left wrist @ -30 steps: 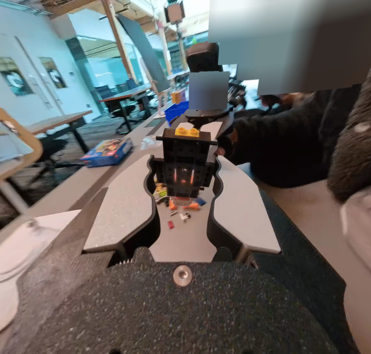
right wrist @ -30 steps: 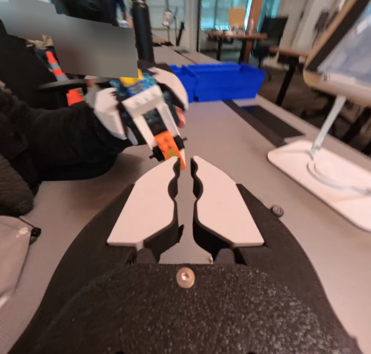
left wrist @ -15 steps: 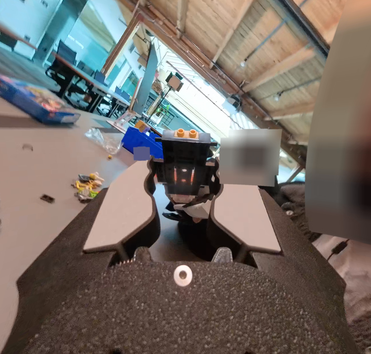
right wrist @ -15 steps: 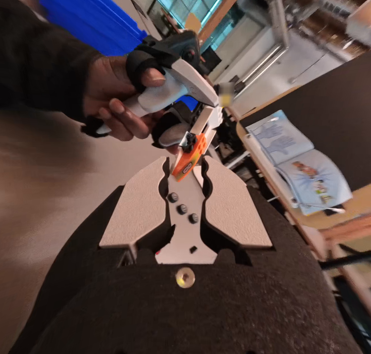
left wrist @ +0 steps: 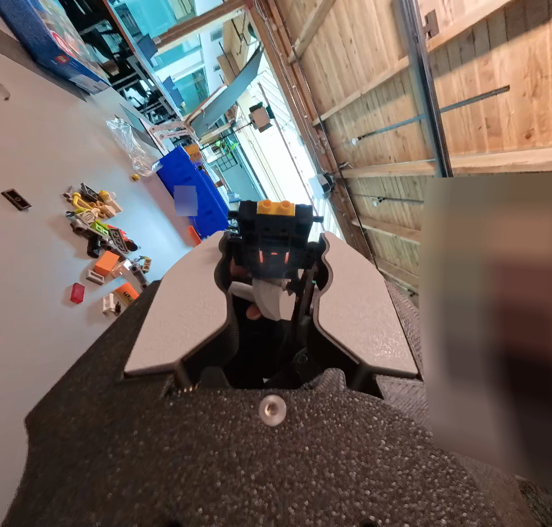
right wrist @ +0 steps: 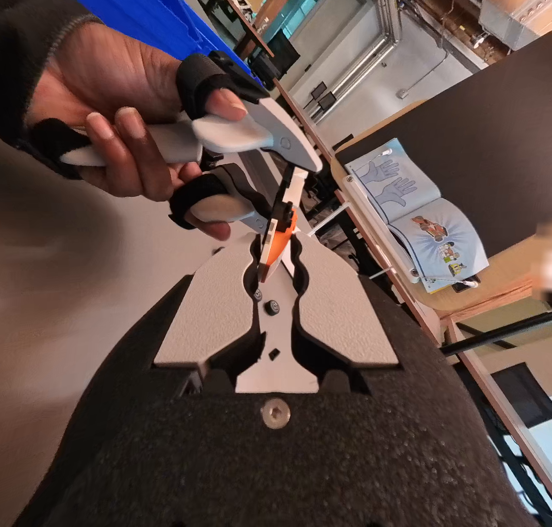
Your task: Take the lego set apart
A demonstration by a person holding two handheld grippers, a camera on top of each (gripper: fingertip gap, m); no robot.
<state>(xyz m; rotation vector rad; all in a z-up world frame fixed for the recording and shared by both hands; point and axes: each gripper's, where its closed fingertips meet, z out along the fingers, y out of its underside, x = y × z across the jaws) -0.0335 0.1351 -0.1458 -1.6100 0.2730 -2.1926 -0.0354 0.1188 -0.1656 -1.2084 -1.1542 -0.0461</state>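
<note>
- Left claw clamped on the black lego model, yellow brick on top, held up off the desk.
- Right claw nipping the model's orange nose piece; fingers not fully together.
- Loose lego pieces scattered on the desk, left.
- Blue bin farther back.
</note>
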